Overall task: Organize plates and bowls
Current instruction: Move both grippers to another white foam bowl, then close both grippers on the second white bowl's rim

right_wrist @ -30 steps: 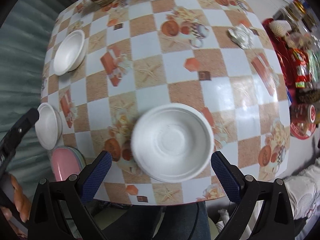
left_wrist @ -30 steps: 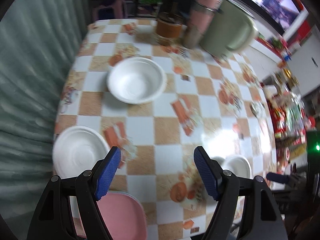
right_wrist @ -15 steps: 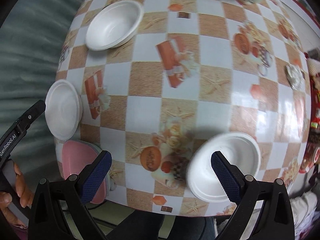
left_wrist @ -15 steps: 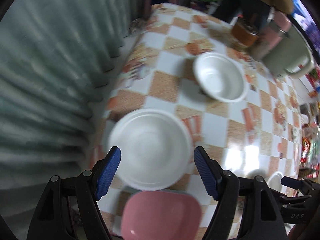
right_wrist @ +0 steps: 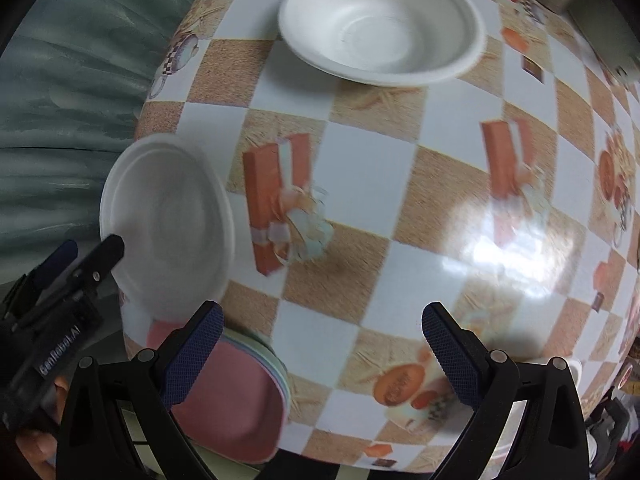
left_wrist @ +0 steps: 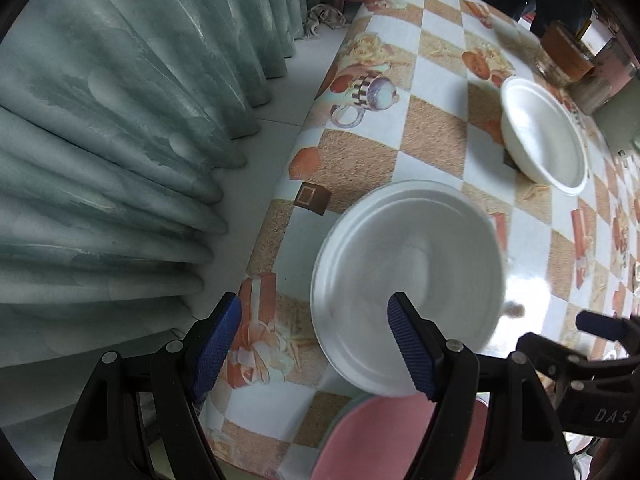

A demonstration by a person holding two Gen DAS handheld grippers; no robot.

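A white shallow bowl [left_wrist: 408,276] sits near the table's left edge; it also shows in the right wrist view [right_wrist: 168,220]. My left gripper [left_wrist: 314,338] is open, its right finger over the bowl's near rim and its left finger outside it. A second white bowl [left_wrist: 544,136] lies farther back, also in the right wrist view [right_wrist: 380,24]. A stack of plates with a pink one on top [left_wrist: 380,436] sits at the near edge, also seen in the right wrist view [right_wrist: 236,396]. My right gripper [right_wrist: 322,348] is open and empty above the table.
A checkered tablecloth [left_wrist: 436,132] covers the table. A green curtain [left_wrist: 120,128] hangs close on the left. An orange-lidded jar [left_wrist: 564,52] stands at the back. A rim of a third white bowl [right_wrist: 576,368] shows behind my right finger.
My left gripper has moved left and closer to the near white bowl, now straddling its rim. My right gripper has swung left away from the third bowl, toward the pink stack.
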